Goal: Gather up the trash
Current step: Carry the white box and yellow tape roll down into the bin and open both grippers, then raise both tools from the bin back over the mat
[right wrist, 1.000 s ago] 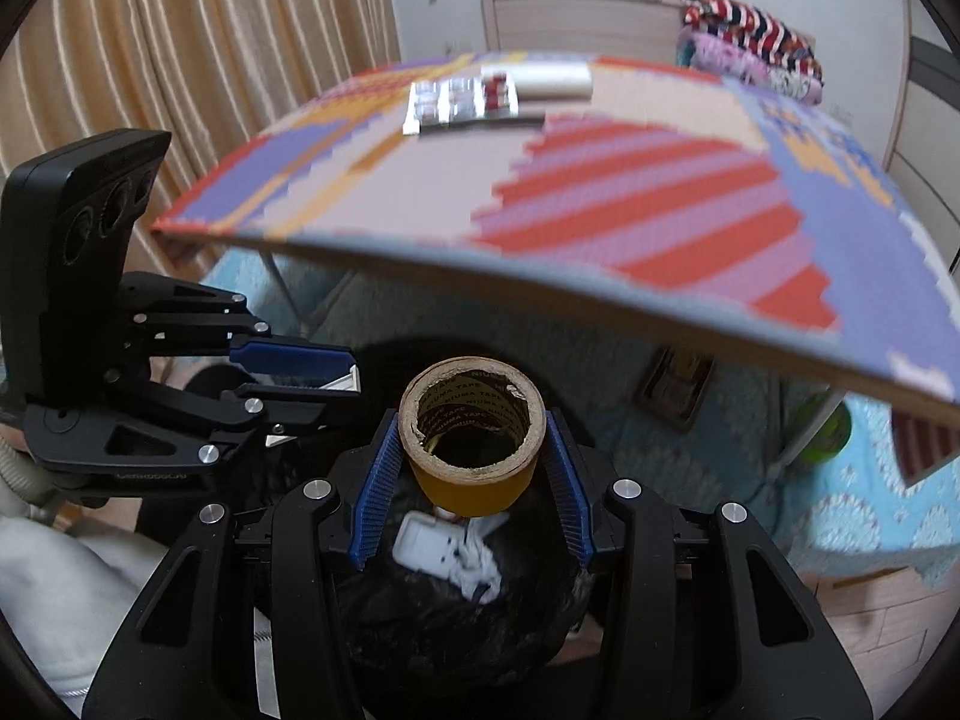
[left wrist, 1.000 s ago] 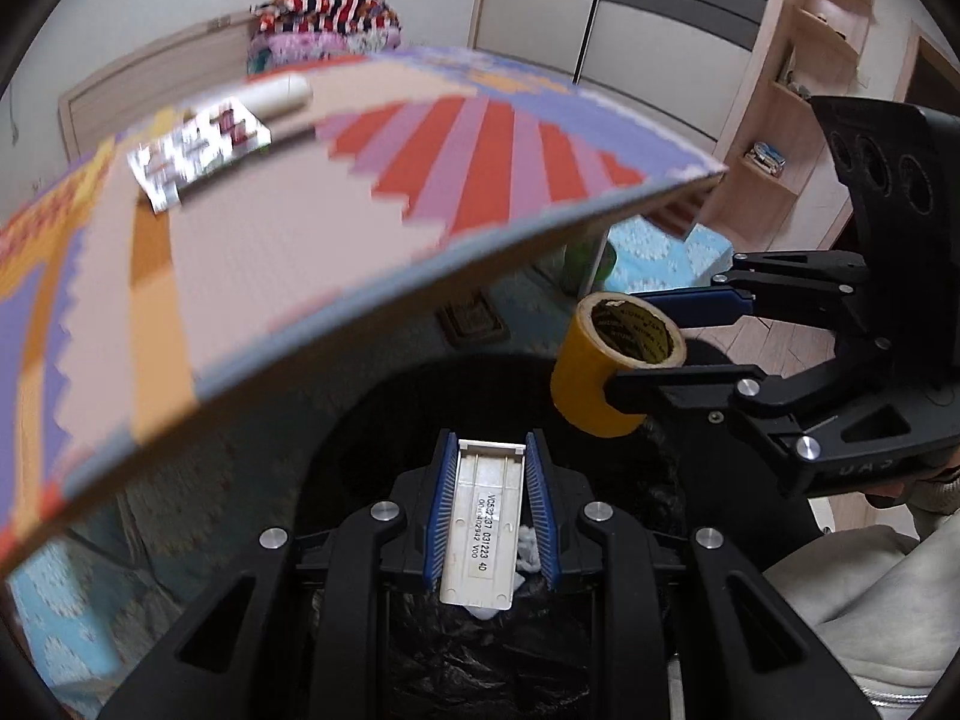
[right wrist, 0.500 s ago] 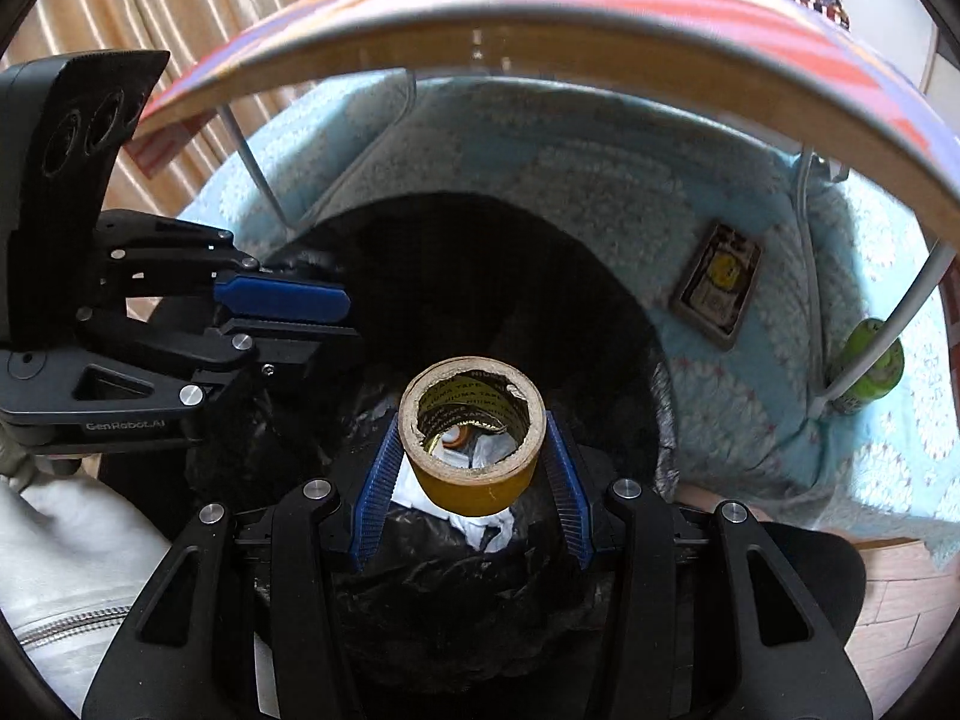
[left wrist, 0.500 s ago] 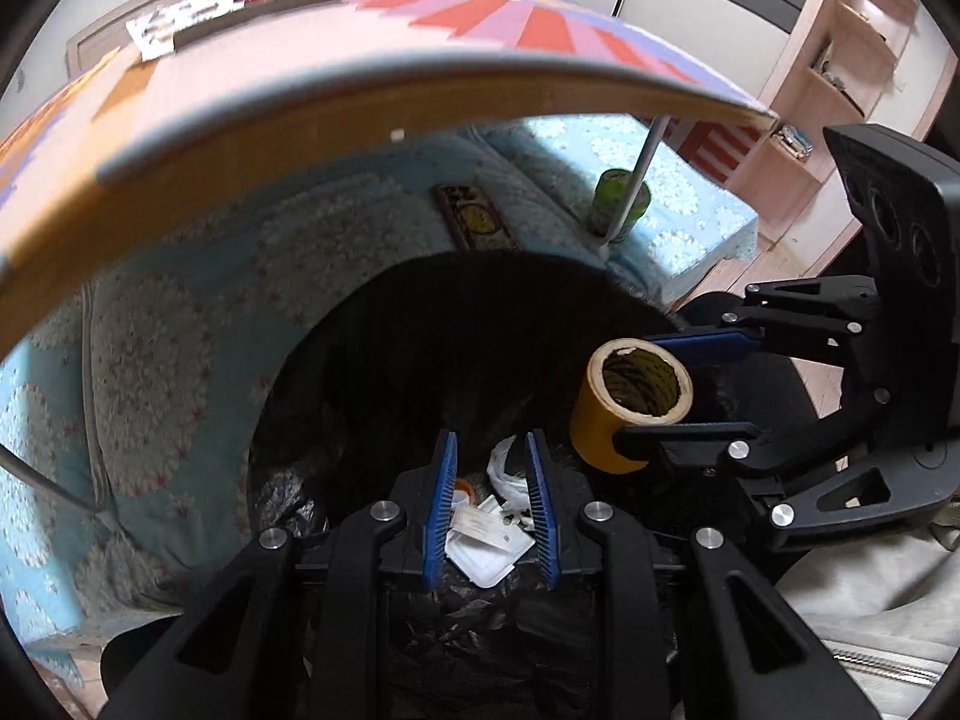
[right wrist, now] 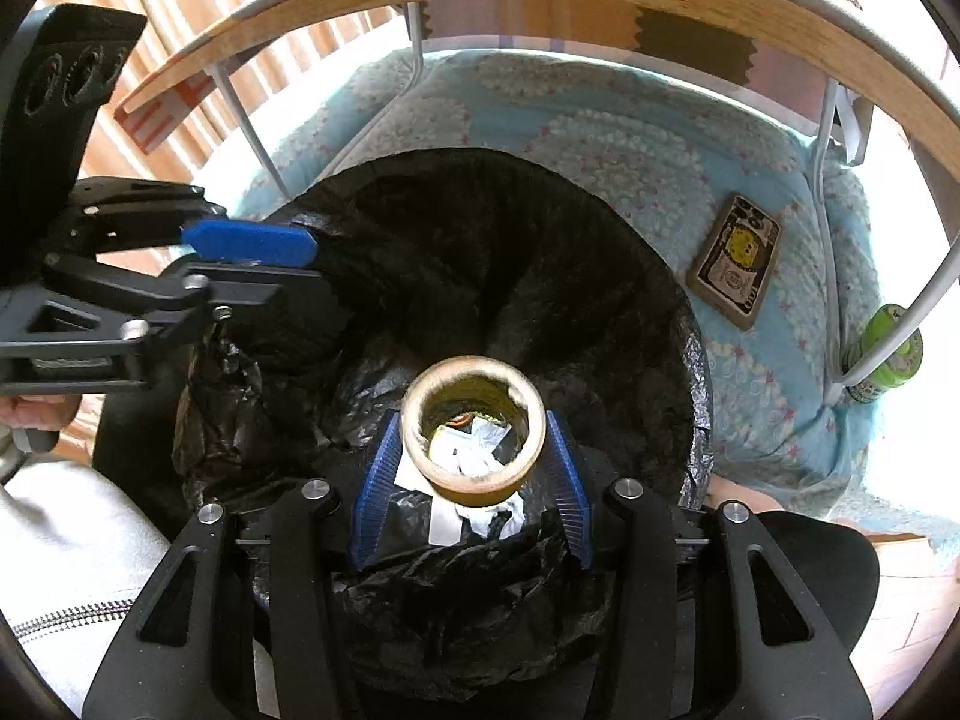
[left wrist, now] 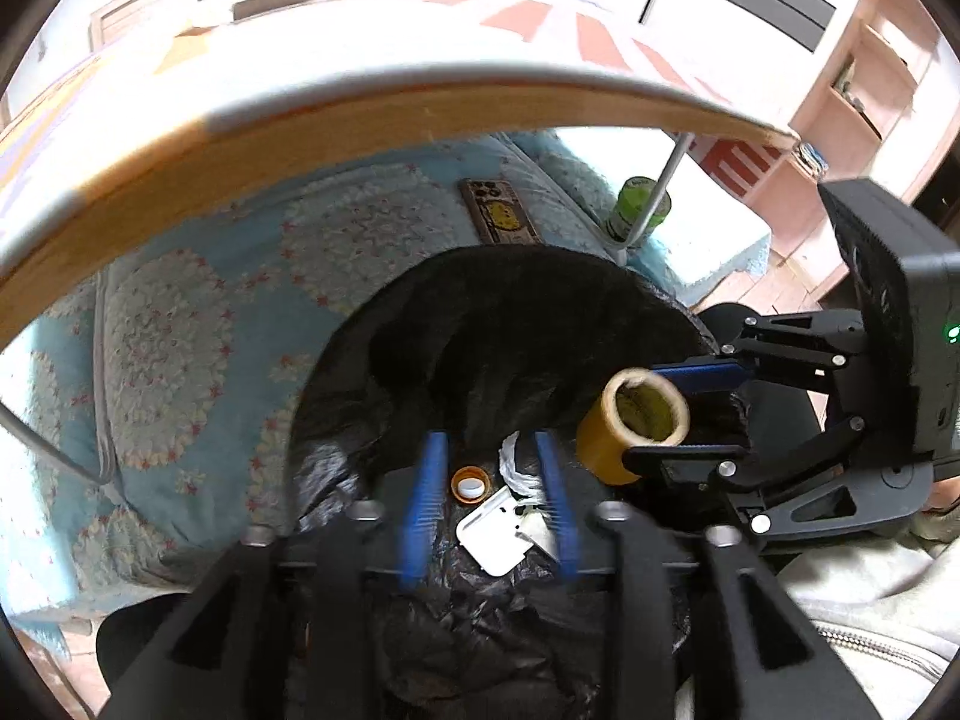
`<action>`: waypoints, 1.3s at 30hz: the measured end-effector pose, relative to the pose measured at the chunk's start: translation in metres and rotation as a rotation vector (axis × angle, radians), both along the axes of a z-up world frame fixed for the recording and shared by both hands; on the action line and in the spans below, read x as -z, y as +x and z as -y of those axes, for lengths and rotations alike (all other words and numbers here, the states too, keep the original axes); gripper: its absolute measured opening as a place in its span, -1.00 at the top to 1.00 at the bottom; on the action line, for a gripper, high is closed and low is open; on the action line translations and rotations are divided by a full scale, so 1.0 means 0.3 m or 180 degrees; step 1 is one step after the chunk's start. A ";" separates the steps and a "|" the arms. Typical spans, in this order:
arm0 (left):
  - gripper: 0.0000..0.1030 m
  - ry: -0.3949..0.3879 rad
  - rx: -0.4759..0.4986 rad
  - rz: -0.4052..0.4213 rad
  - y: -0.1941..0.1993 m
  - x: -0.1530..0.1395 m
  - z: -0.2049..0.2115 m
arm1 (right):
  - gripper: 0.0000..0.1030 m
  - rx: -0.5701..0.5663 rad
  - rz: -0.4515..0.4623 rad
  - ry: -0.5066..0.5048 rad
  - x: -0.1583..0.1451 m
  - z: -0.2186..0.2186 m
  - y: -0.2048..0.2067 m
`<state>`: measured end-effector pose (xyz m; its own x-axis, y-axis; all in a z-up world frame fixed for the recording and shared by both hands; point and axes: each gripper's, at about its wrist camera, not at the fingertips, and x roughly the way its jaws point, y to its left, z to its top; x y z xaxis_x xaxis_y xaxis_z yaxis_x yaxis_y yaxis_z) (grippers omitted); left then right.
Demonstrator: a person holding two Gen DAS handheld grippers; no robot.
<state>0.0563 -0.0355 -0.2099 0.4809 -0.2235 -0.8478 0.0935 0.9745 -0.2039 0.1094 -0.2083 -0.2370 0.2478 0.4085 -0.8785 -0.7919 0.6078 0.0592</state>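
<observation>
Item: right gripper (right wrist: 471, 456) — I hold it over the black-lined trash bin (right wrist: 690, 324). Jaws part-closed on the tape roll (right wrist: 474, 429), blue pads against its two sides, the roll's hollow core facing the camera. Through the core I see white scraps already lying in the bin.

Item: left gripper (left wrist: 489, 492) — jaws open, nothing between the pads. Directly beyond them, inside the bin liner: a white plastic case (left wrist: 495, 534), an orange cap (left wrist: 470, 484), crumpled white wrapper.

Item: surroundings — table edge (left wrist: 300, 138) overhead, blue patterned rug (left wrist: 180, 330) on the floor, a flat printed packet (right wrist: 735, 261) and a green can (right wrist: 888, 360) lying by a table leg, both outside the bin.

Step in hand, as I judge it: drop-off, with the left load apparently in the bin and the right not yet released. Next move calls for spreading the right jaws wide enough for the roll to fall clear into the liner, then lifting both grippers out toward whatever rubbish remains.
</observation>
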 end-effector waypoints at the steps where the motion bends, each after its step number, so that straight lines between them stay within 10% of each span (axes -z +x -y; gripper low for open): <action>1: -0.11 0.0014 -0.0037 0.0064 -0.013 -0.018 -0.008 | -0.09 -0.0006 0.0019 0.0006 -0.004 -0.001 -0.003; 39: -0.12 -0.0018 -0.0580 0.1017 0.089 -0.450 -0.343 | -0.09 -0.0140 0.1043 0.0601 -0.507 -0.098 0.139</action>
